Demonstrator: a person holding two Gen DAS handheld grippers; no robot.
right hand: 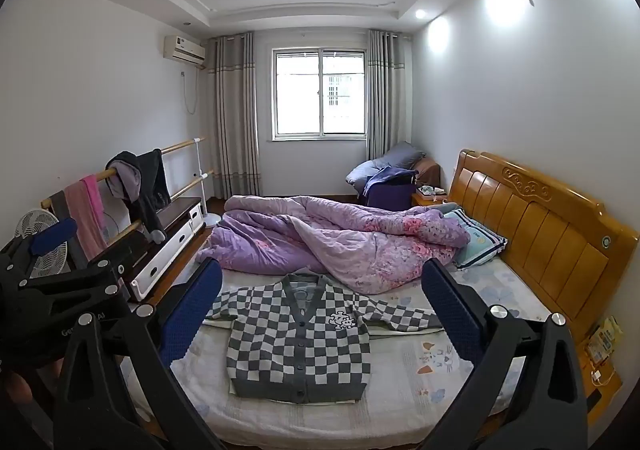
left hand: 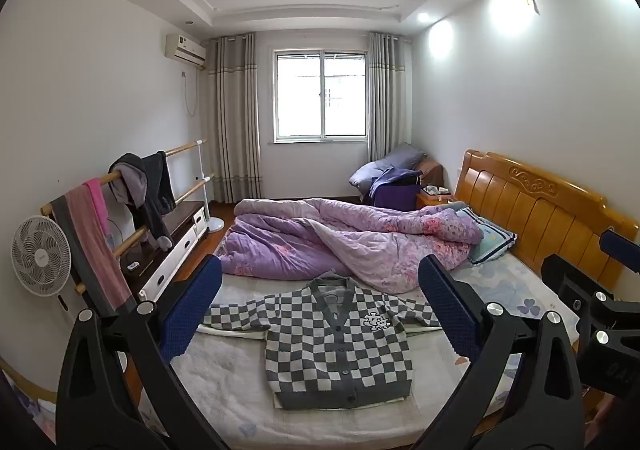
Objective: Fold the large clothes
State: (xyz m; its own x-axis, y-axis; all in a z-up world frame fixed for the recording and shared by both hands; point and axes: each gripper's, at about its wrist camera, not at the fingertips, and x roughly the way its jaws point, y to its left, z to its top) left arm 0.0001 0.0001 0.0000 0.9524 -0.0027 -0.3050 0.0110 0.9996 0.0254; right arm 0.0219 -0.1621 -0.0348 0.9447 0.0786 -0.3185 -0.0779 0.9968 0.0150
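A grey-and-white checked cardigan [left hand: 340, 346] [right hand: 298, 342] lies flat and buttoned on the bed, sleeves spread out to both sides. My left gripper [left hand: 320, 282] hovers above and in front of it, jaws wide open and empty, blue pads [left hand: 188, 314] framing the garment. My right gripper [right hand: 322, 284] is held the same way, open and empty, well short of the cardigan. In the left wrist view the right gripper's black body [left hand: 592, 314] shows at the right edge. The left gripper's body [right hand: 52, 282] shows at the left edge of the right wrist view.
A rumpled purple quilt [left hand: 344, 238] [right hand: 332, 238] lies just behind the cardigan, with a pillow [left hand: 488, 238] by the wooden headboard [left hand: 540, 210]. A clothes rail [left hand: 132, 186] with hung garments, a fan [left hand: 40, 254] and a low cabinet [left hand: 176, 246] stand left of the bed [left hand: 224, 382].
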